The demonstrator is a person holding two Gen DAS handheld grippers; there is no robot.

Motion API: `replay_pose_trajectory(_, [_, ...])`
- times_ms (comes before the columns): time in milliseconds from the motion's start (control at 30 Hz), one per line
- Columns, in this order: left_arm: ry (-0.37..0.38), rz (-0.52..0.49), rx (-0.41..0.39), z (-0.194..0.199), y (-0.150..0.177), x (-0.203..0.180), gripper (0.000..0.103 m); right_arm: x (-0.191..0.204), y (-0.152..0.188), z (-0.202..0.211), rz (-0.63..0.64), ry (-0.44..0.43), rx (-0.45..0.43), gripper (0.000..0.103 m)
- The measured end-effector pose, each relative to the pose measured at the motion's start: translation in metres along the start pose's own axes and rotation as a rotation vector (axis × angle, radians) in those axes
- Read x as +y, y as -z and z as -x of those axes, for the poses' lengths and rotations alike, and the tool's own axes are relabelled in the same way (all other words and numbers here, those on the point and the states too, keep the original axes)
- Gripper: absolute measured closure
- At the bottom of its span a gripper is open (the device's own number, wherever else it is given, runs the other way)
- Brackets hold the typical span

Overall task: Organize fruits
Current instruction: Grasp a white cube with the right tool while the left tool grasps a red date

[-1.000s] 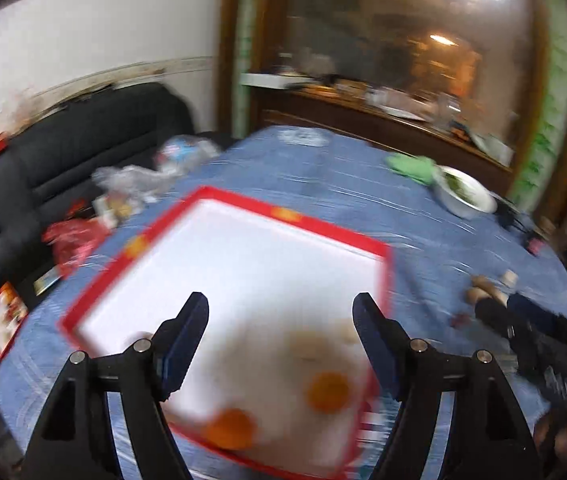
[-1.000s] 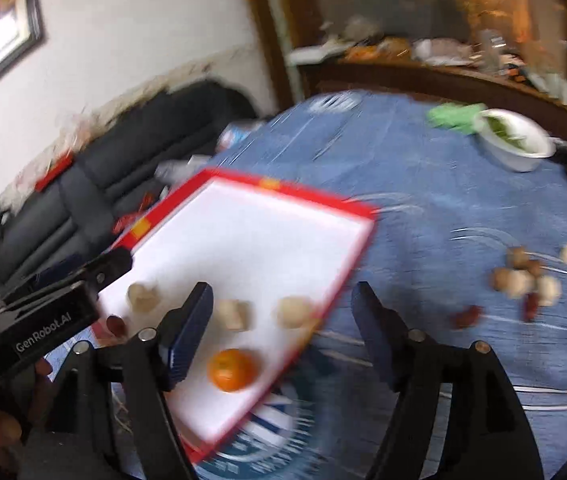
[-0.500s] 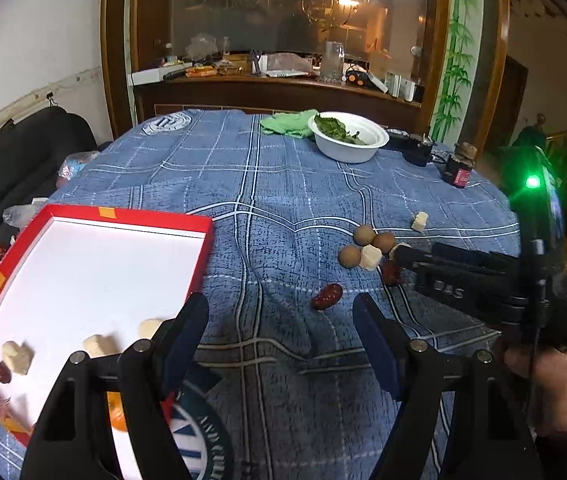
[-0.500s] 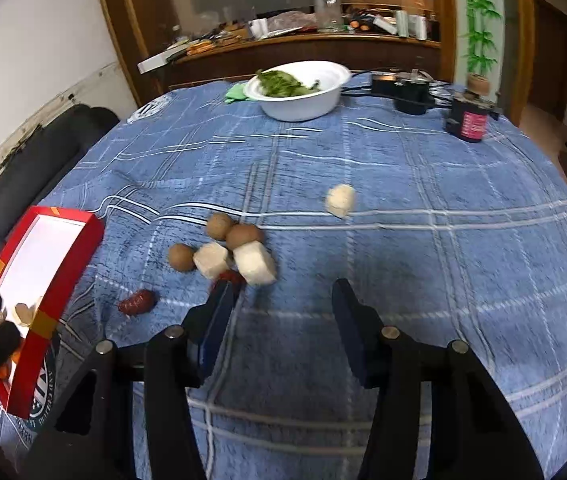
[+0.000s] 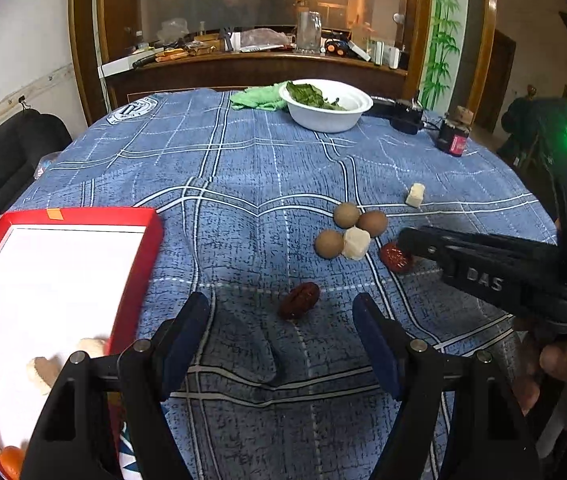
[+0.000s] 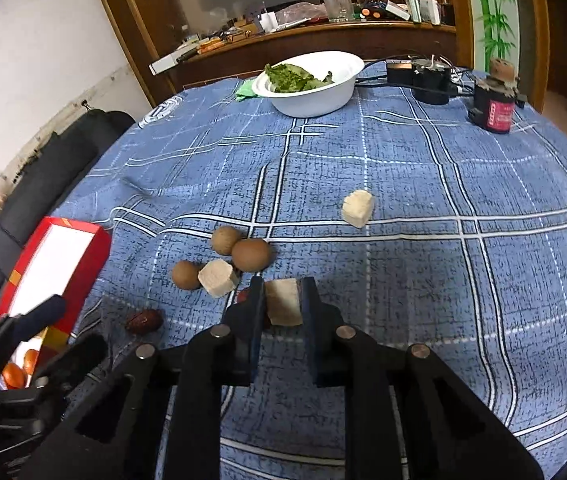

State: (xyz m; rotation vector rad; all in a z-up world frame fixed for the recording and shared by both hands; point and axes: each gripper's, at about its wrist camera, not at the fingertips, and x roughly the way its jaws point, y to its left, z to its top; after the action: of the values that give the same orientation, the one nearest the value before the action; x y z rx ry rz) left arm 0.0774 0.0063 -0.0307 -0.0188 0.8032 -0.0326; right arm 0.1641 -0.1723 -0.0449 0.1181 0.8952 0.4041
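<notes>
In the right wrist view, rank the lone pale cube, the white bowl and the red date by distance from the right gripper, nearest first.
1. Red date, on the cloth just left of the right gripper.
2. Lone pale cube, ahead and slightly right.
3. White bowl, at the table's far side.

Pale cube sits clamped upright between blue pads, beside three brown round fruits and a wrinkled red date.

You can read "DAS" in raised letters on the right gripper body, at your three o'clock.
</notes>
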Motion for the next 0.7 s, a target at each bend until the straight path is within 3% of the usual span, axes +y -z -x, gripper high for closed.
replay_pose_trajectory(100, [-0.003, 0.001, 0.008, -0.003, -0.001, 0.001, 0.029, 0.008, -0.003, -0.01, 0.063, -0.004, 0.021, 0.08])
replay_pose_trajectory(367, [0.027, -0.024, 0.067, -0.027, -0.003, -0.005, 0.029, 0.007, -0.008, -0.015, 0.074, -0.035, 0.047, 0.08])
replay_pose_trajectory(433, [0.032, -0.03, 0.099, -0.035, -0.002, -0.007, 0.042, 0.005, -0.007, -0.015, 0.071, -0.037, 0.039, 0.081])
replay_pose_trajectory(467, [0.022, -0.034, 0.096, -0.035, -0.003, -0.008, 0.055, 0.004, -0.006, -0.014, 0.066, -0.038, 0.035, 0.081])
replay_pose_trajectory(500, [0.026, -0.033, 0.093, -0.035, -0.003, -0.007, 0.078, 0.004, -0.005, -0.014, 0.063, -0.04, 0.032, 0.081])
replay_pose_trajectory(700, [0.058, 0.011, 0.077, -0.026, -0.006, 0.001, 0.078, -0.003, 0.002, -0.002, 0.048, -0.037, 0.023, 0.084])
